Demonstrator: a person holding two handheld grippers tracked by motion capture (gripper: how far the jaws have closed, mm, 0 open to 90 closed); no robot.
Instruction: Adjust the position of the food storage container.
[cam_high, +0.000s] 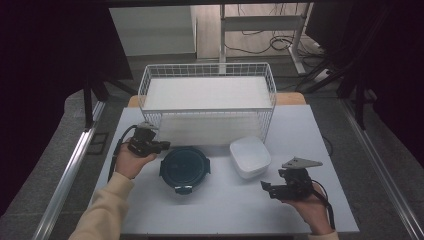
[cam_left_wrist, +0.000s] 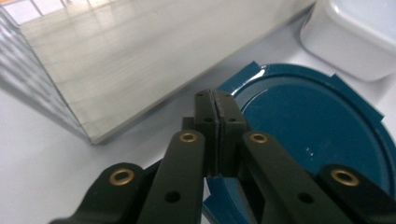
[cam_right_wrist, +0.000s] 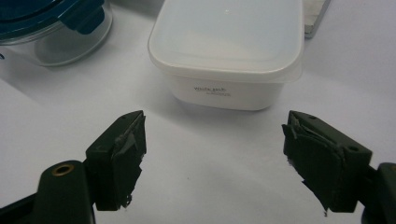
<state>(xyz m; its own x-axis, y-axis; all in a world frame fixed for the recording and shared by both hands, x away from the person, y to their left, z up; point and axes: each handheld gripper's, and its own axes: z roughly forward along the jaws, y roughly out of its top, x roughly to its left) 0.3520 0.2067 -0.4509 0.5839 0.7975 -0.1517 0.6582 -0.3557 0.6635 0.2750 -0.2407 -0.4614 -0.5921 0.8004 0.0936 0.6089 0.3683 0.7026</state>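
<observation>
High view: a person's two hands, each bearing a claw, work at a pale table (cam_high: 225, 200). The left claw (cam_high: 164, 145) lies at the upper left edge of a round container with a dark blue clip-on lid (cam_high: 185, 168); its tips reach the lid's rim, though contact cannot be judged from above. The right claw (cam_high: 266, 188) rests on the table, pointing left, with a white square lidded tub (cam_high: 250, 156) just beyond it and toward the wire basket (cam_high: 207, 102), clear of its tips. The round container sits between the two claws, near the left one and apart from the right. The basket stands on the far side of both containers, a pale board lining it.

Left gripper view: the left claw (cam_left_wrist: 218, 122) has its jaws closed flat against each other, with nothing visible between the pads. The blue lid (cam_left_wrist: 308, 123) spreads directly under and to the right of the tips, which sit over its near rim. The basket's pale board (cam_left_wrist: 140, 60) runs ahead and to the left; a corner of the white tub (cam_left_wrist: 355, 44) lies ahead to the right.

Right gripper view: the right claw (cam_right_wrist: 214, 158) has its jaws spread wide, with bare table between them. The white tub (cam_right_wrist: 229, 51) stands straight ahead, beyond the tips and untouched. The round container's clear wall and blue lid (cam_right_wrist: 51, 23) appear ahead to the left.
</observation>
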